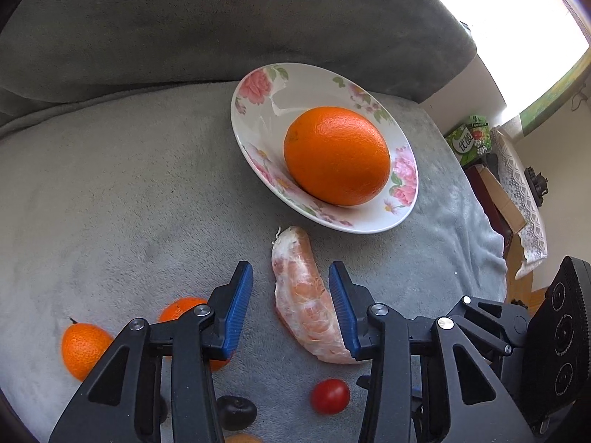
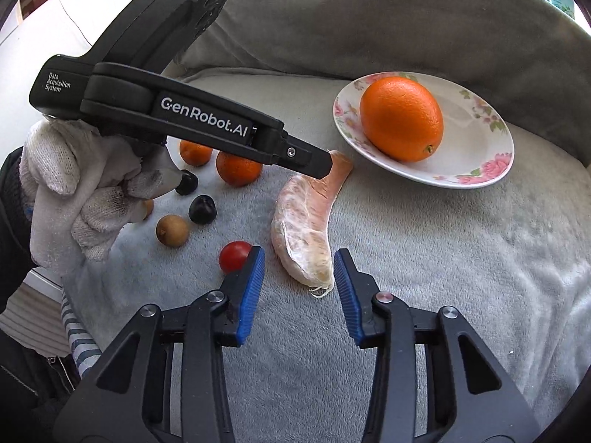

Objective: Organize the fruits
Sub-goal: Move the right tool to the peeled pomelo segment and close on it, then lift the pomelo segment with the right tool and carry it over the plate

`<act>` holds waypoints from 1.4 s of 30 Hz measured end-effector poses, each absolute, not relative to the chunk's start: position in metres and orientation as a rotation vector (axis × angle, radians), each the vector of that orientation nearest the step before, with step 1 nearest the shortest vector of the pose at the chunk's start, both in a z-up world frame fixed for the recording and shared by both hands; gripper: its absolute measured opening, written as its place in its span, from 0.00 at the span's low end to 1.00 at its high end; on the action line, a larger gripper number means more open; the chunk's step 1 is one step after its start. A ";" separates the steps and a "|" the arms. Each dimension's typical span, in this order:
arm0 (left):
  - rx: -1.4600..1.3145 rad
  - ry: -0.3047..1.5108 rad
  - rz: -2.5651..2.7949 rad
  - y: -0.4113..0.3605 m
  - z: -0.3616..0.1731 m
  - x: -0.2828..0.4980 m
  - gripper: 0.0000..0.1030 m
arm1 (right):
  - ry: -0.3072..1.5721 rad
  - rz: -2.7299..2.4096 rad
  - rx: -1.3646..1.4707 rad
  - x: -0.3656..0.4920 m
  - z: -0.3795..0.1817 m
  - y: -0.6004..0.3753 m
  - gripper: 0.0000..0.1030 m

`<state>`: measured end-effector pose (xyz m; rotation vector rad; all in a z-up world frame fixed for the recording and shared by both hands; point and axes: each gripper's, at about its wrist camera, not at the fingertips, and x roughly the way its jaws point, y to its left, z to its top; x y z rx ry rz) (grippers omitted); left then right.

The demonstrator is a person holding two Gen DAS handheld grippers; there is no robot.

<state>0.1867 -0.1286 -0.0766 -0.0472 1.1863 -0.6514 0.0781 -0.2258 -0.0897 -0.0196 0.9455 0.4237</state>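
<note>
A peeled citrus segment (image 1: 306, 295) (image 2: 306, 225) lies on the grey blanket just short of a flowered plate (image 1: 255, 140) (image 2: 480, 170) that holds a large orange (image 1: 336, 155) (image 2: 400, 118). My left gripper (image 1: 290, 267) straddles the segment's far half; its right pad touches the fruit and a gap shows at the left pad. From the side in the right wrist view, the left gripper (image 2: 321, 164) tips down onto the segment's far end. My right gripper (image 2: 300, 253) stands around the near end, open, with a clear gap at its left pad.
Left of the segment lie two mandarins (image 1: 83, 347) (image 2: 238, 170), a cherry tomato (image 1: 330, 395) (image 2: 234, 254), two dark fruits (image 2: 202, 208) and a brown round fruit (image 2: 172, 230). A white-gloved hand (image 2: 85, 184) holds the left gripper. A grey cushion (image 2: 406, 18) rises behind the plate.
</note>
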 end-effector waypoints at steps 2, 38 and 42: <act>-0.023 1.188 -0.646 -0.132 -0.078 0.188 0.40 | 0.951 0.423 -0.029 0.079 -0.093 -0.224 0.40; 0.109 1.099 -0.645 -0.144 -0.081 0.173 0.27 | 0.943 0.394 -0.053 0.068 -0.096 -0.217 0.31; 0.100 1.085 -0.647 -0.141 -0.075 0.172 0.26 | 0.928 0.395 -0.057 0.064 -0.092 -0.217 0.31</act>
